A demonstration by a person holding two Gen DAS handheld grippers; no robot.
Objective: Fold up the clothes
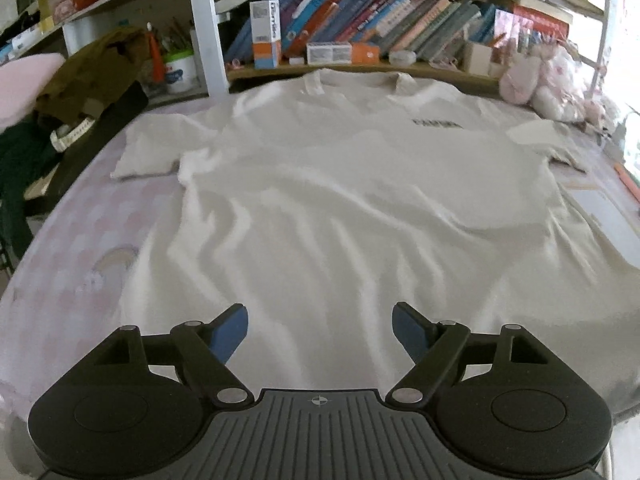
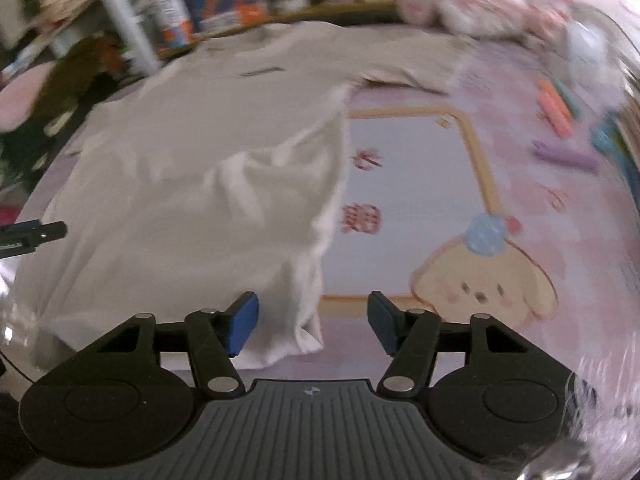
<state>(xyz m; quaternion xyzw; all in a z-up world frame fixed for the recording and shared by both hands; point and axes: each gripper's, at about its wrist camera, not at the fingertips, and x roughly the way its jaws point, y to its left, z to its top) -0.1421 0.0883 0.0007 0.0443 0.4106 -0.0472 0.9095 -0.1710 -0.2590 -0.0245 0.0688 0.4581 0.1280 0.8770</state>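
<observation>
Shirt (image 1: 340, 184) spread flat on bed (image 1: 60, 248), soft, light, wrinkling easily; left gripper (image 1: 319, 332) and right gripper (image 2: 312, 322) jaws spread, empty; best pinched at hem corners.

Home bedroom or study corner, lived-in and cluttered.
Wooden shelf crammed with leaning colourful paperback books (image 1: 360, 12), pink fluffy plush toys (image 1: 548, 80) at its end, pastel pink cartoon-puppy printed mat (image 2: 480, 208) covering the surface, heap of dark green and brown clothes (image 1: 80, 92) beside a pale pink pillow (image 1: 24, 80).
</observation>
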